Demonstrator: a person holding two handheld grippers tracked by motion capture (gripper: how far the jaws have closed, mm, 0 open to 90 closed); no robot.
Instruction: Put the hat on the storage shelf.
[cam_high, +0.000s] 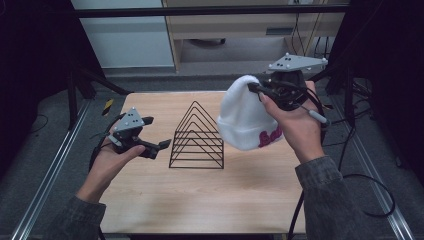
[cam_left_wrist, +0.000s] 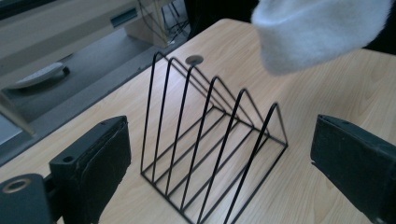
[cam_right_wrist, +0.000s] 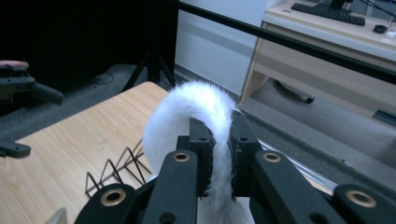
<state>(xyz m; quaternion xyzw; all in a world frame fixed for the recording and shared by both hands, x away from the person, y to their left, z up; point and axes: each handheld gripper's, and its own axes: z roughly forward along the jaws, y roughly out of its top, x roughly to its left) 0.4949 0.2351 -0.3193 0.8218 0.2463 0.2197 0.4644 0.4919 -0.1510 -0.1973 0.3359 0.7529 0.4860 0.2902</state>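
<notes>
Two tools are in use above the worktop, one in each of the person's hands. Right tool: jaws pinched together on a fold of a white knitted hat, near its crown. From the right gripper view the fluffy fabric is squeezed between the two black pads and bulges up over their tips. The hat hangs below and to the left of this tool, clear of the wood, with its folded brim lowest; pink lettering shows on the brim, partly hidden by the right hand, so I cannot read it.

Left tool: jaws wide apart, nothing between the pads. In the left gripper view the two black pads stand at either side of the frame, with the wire rack seen in the gap between them but farther off, not touched. The left hand grips this tool from below, its tips pointing toward the rack.

Wire rack: black, triangular loops in a row on a rectangular base, standing upright on the wood, between the two tools. It sits just beyond the left tool's tips and below-left of the right one. The hat's brim hangs just beside the rack's right side, close to it in the high view; whether they touch I cannot tell. In the left gripper view the hat's rounded end hangs above and beyond the rack.
</notes>
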